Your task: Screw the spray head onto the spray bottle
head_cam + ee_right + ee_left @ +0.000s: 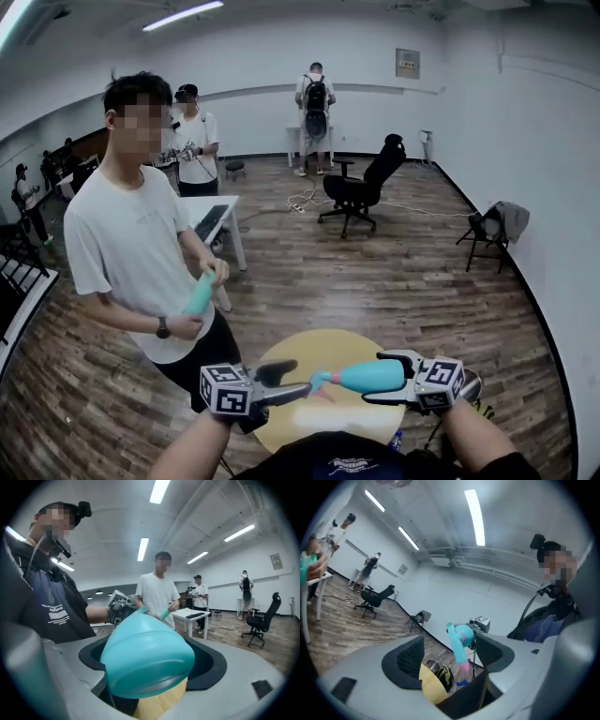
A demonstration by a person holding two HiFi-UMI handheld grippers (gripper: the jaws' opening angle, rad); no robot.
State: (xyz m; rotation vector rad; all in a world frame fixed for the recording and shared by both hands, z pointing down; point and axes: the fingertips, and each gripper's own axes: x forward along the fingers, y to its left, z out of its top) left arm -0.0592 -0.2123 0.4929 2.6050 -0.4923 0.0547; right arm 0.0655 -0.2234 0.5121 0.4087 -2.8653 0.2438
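One round yellow desk (pixel 319 349) stands on wood-plank floor (pixel 403 281) in a white-walled room. Above it the right tongs (pixel 373 377) grip the teal spray bottle (pixel 375 375) lying level, spray head (pixel 321 379) at its neck, facing the left tongs (pixel 298 377), which stand open just beside it. Close by stands a person (pixel 131 234) in white, a black office chair (pixel 361 187) beyond

You carry two grippers: left gripper (pixel 292 380), right gripper (pixel 382 377). Teal bottles, two: your spray bottle (pixel 361 378), a bystander's bottle (pixel 199 293). Tables, two: round yellow table (pixel 309 352), white table (pixel 195 208). Chairs, two: office chair (pixel 361 187), folding chair (pixel 492 230). Bystanders (pixel 131 234): at least four.
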